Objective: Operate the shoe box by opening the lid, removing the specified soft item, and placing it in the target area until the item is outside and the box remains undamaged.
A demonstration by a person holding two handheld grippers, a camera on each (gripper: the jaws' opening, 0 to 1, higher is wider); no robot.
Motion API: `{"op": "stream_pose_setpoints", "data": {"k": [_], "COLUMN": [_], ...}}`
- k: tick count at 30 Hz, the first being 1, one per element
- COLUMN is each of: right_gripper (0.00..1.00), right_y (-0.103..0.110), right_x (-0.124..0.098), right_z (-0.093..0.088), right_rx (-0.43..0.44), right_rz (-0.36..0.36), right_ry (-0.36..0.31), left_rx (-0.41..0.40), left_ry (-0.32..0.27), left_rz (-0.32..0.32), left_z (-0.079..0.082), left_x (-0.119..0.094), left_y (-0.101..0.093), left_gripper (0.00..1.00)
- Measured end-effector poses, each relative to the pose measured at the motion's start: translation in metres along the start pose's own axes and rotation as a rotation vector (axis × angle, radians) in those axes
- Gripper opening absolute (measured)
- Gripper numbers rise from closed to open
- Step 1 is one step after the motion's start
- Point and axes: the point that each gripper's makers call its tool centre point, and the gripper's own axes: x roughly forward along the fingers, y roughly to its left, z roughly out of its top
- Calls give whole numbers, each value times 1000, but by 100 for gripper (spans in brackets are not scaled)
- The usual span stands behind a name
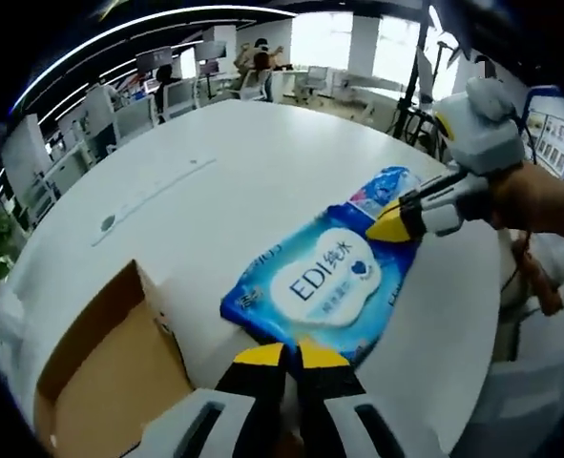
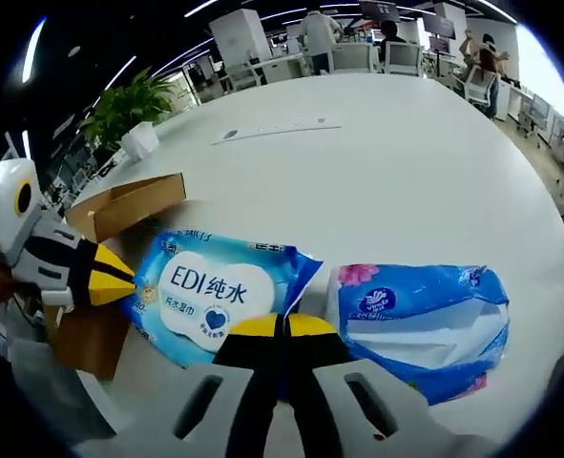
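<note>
Centrally placed in the left gripper view: blue wet-wipe pack [image 1: 322,280], white label reading "EDI", flat on the white table [image 1: 215,172], outside the cardboard shoe box [image 1: 110,367]. Same pack at lower left of centre in the right gripper view [image 2: 215,291], box [image 2: 119,215] just beyond its left end, flaps up, brown interior showing. Touching or nearly touching the pack's right end there: a second blue packet of tissues [image 2: 425,324], white front, small round logo; in the left gripper view, only its tip visible at upper right, behind the pack [image 1: 385,186].

Left gripper [image 1: 286,358] at bottom centre of its own view, yellow tips pressed together at the pack's near edge; seen from the right gripper view [image 2: 129,279] as a yellow point at the pack's left end. Closed, though whether any film sits between the tips cannot be told.

Right gripper [image 2: 283,326] at bottom centre of its view, yellow tips together at the pack's right edge; in the left gripper view [image 1: 382,229] tips meeting on the pack's far corner, hand [image 1: 539,200] behind. Closed likewise; grip on the pack cannot be told.

Farther off: potted plant [image 2: 134,100] at upper left, office desks and chairs [image 1: 181,91] along the top.
</note>
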Motion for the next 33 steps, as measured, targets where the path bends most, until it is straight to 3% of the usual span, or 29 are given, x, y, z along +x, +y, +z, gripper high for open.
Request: {"op": "stream_pose_setpoints", "data": {"k": [6,11,26,33], "right_gripper": [0,1,4,4], "right_y": [0,-3,-3,6], "right_x": [1,-1,-26,-44], "right_z": [3,3,6,11], "right_rx": [-5,-20,-89,-129], "right_rz": [-2,-16,-56,-52], "right_ry": [-5,-6,-16,-29], "left_rx": [-6,-47,-66,-80], "left_ry": [-56,-115,-174,-226], "left_rz": [-15,-71,-97,-111], "left_z": [11,24,24,30], "left_x": [-8,-18,-48,-73], "left_y": [-3,-13,-17,-20], "left_gripper": [10,16,22,26]}}
